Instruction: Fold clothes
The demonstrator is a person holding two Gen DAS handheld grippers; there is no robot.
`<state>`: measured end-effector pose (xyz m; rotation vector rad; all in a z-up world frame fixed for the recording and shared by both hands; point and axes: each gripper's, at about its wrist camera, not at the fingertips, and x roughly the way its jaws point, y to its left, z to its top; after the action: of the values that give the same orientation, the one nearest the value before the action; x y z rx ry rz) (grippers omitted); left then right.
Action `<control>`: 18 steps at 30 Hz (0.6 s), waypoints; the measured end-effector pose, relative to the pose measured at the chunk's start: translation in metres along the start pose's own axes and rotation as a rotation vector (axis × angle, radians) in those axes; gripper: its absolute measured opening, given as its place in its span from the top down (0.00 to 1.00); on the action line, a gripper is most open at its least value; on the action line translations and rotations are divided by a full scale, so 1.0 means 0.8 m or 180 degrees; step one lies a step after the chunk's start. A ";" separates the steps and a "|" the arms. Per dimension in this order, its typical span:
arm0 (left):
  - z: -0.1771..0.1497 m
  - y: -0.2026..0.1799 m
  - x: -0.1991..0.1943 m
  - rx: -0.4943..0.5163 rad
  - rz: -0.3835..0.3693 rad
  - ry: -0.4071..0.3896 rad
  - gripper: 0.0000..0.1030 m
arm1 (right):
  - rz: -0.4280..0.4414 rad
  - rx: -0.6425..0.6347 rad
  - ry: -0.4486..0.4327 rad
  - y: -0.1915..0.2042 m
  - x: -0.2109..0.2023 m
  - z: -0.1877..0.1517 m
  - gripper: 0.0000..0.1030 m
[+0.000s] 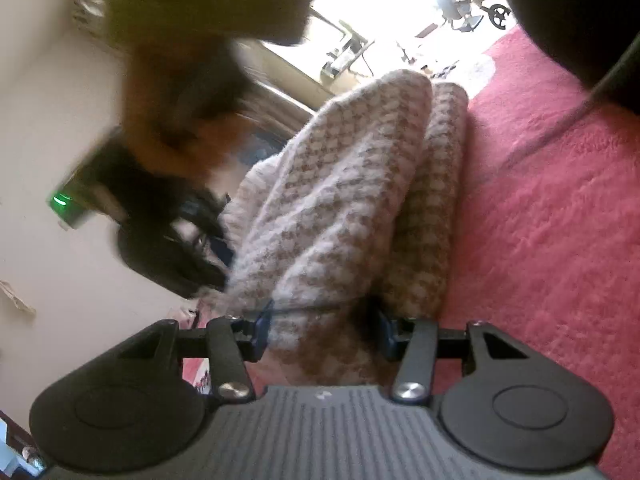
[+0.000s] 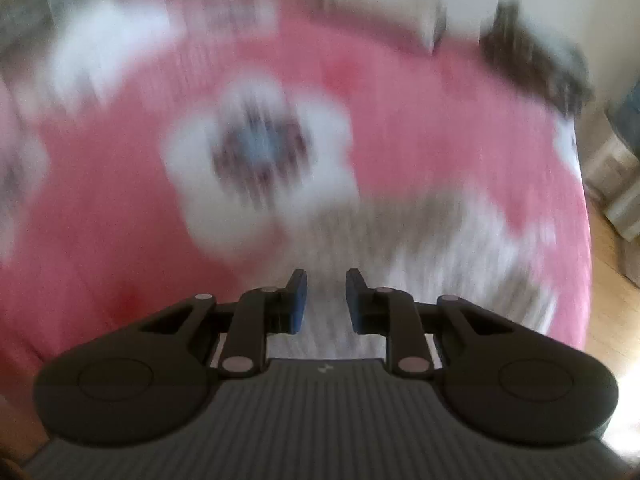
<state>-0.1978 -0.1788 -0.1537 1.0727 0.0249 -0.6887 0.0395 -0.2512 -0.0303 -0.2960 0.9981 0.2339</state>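
A thick white-and-beige knitted sweater [image 1: 344,184] hangs in a folded bundle above the pink bed cover. My left gripper [image 1: 324,334] is shut on its near end, with the blue pads [image 1: 262,334] pressing into the knit from both sides. In the right wrist view everything past the fingers is smeared. My right gripper [image 2: 326,300] points down at the bed, its jaws a narrow gap apart with nothing caught between them. A pale blurred cloth [image 2: 420,248] lies on the cover just beyond the right fingertips.
The pink fleece bed cover [image 1: 540,240] carries big white flowers [image 2: 260,160]. A blurred arm in an olive sleeve [image 1: 200,4] holds a dark device with a green light [image 1: 60,201] left of the sweater. Wooden floor [image 2: 612,312] runs along the bed's right edge. A dark heap [image 2: 532,64] sits at the far corner.
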 end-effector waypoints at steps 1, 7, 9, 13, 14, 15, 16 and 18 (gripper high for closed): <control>0.001 0.003 0.000 -0.0024 -0.0006 -0.0009 0.50 | -0.0080 -0.0071 0.0050 0.005 0.017 -0.010 0.81; 0.001 -0.004 -0.006 0.0100 0.0018 -0.0071 0.51 | -0.0138 -0.0112 0.0042 0.011 -0.011 0.003 0.81; 0.001 -0.003 -0.010 0.0068 0.0001 -0.0074 0.51 | 0.0023 0.0050 -0.0085 0.001 -0.045 0.004 0.80; 0.005 -0.007 -0.009 0.0114 -0.0030 -0.0073 0.52 | -0.0071 0.0118 0.0187 -0.009 -0.021 -0.024 0.80; 0.005 -0.007 -0.010 0.0113 -0.0023 -0.0093 0.52 | -0.0114 0.0119 0.0292 -0.012 0.007 -0.040 0.81; 0.005 -0.007 -0.010 0.0112 -0.0015 -0.0113 0.52 | -0.0115 0.0138 0.0255 -0.013 0.017 -0.050 0.81; 0.005 -0.007 -0.013 0.0112 -0.0017 -0.0119 0.52 | -0.0113 0.0171 0.0230 -0.015 0.022 -0.056 0.81; 0.004 -0.010 -0.014 0.0136 -0.0010 -0.0140 0.52 | -0.0097 0.0237 0.0263 -0.018 0.012 -0.051 0.81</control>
<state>-0.2117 -0.1783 -0.1543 1.0985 -0.0261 -0.7181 0.0172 -0.2787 -0.0574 -0.2545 1.0806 0.1575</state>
